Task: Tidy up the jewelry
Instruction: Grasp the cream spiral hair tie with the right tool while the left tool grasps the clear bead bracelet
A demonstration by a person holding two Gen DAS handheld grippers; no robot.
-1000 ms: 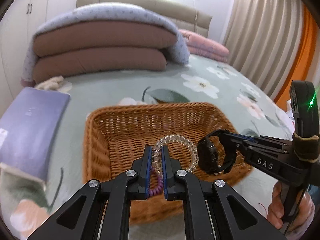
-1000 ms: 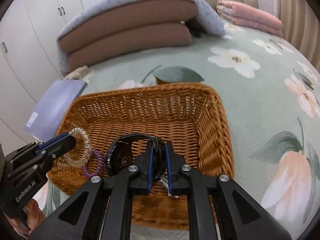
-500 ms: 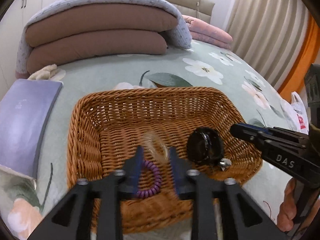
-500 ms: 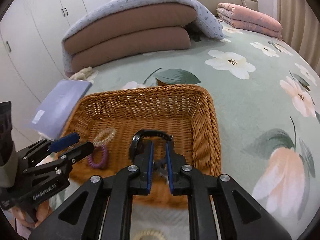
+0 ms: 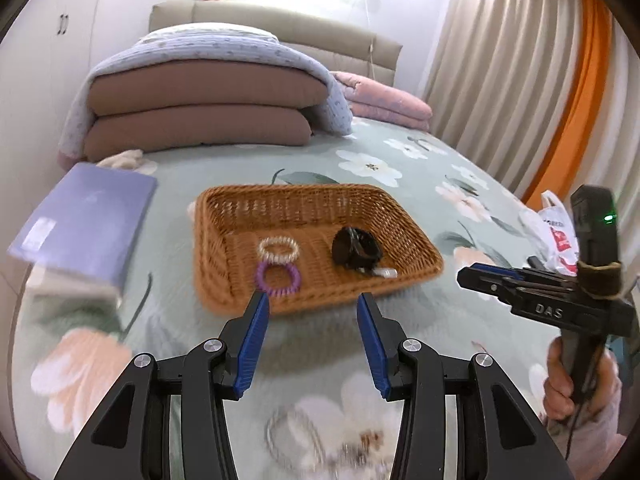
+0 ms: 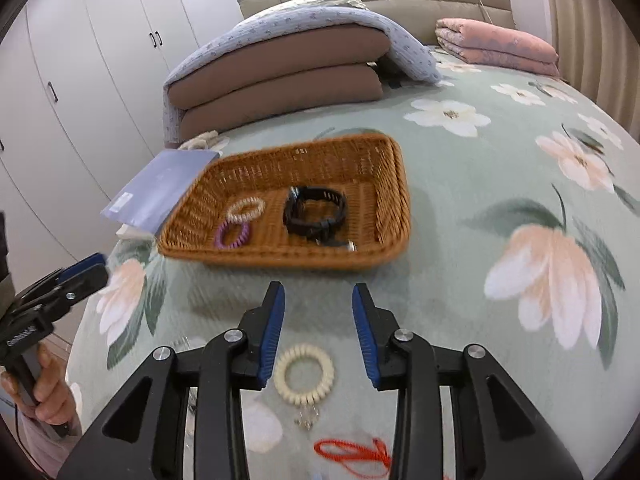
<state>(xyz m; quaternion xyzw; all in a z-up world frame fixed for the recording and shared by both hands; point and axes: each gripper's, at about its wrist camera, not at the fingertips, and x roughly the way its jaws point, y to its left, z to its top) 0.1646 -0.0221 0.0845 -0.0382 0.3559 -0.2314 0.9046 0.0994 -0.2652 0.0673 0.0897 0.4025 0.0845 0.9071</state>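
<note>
Floral bedspread (image 6: 480, 168) fills the frame; at centre the wicker basket (image 6: 400, 184) holds a clear bracelet (image 6: 245, 209), purple coil (image 6: 233, 235) and black watch (image 6: 314, 212); left gripper (image 5: 312, 316) and right gripper (image 6: 318, 304) are opening, nothing between them

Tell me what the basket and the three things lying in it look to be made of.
Basket: woven wicker or rattan, warm brown, visible weave. Purple coil ring: likely plastic, spiral ridges, opaque. Clear coil ring: translucent, probably plastic too, glossy. Black watch: matte band, rubber or silicone by its look, with a small shiny, probably metal buckle.
</note>
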